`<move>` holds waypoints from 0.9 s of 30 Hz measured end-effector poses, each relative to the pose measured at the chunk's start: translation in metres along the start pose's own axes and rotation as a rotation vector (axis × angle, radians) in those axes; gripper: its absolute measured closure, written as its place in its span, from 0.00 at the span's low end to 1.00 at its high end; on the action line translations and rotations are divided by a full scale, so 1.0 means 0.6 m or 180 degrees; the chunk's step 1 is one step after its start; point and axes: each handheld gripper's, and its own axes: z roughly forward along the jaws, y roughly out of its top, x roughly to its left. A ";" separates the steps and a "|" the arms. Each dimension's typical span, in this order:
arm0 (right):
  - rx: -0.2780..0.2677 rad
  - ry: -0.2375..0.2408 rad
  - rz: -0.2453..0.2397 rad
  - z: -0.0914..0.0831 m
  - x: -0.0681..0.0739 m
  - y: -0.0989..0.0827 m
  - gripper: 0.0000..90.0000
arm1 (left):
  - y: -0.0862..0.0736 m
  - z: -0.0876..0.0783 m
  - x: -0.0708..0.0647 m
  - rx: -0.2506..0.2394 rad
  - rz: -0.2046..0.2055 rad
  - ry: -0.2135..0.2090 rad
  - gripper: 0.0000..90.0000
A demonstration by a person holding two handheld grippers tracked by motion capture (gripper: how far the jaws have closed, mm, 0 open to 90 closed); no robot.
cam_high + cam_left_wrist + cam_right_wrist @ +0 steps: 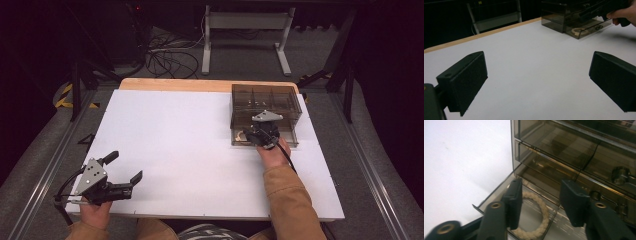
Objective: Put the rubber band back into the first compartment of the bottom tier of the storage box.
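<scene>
On the white table the rope ring lies in the open drawer, right tongs half-open over it gripping nothing, left tongs wide and empty, drawer left to shut

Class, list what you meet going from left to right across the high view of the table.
Left tool → bare white table → rope ring in the open drawer → right tool at the smoky plastic drawer box.

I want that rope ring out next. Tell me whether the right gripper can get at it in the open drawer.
Probably yes. The right gripper hangs over the pulled-out drawer, jaws apart, with the rope ring lying uncovered just beneath them.
</scene>
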 end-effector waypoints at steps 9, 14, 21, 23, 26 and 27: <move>-0.0308 0.0221 -0.0081 -0.038 0.009 0.022 0.35 | 0.000 0.001 0.000 0.0001 0.0001 0.0000 0.02; -0.0515 0.0312 -0.0095 -0.057 0.019 0.034 0.29 | 0.000 0.000 -0.001 -0.0003 -0.0003 -0.0001 0.02; -0.0635 0.0361 -0.0202 -0.078 0.031 0.044 0.25 | 0.001 0.001 0.000 -0.0004 0.0008 -0.0009 0.02; -0.0670 0.0366 -0.0230 -0.085 0.033 0.048 0.24 | 0.001 0.001 0.000 -0.0004 0.0007 -0.0009 0.02; -0.0709 0.0384 -0.0241 -0.091 0.035 0.051 0.24 | 0.001 0.001 0.000 -0.0003 0.0007 -0.0009 0.02; -0.0716 0.0388 -0.0244 -0.094 0.036 0.052 0.23 | 0.001 0.001 0.000 -0.0003 0.0009 -0.0010 0.02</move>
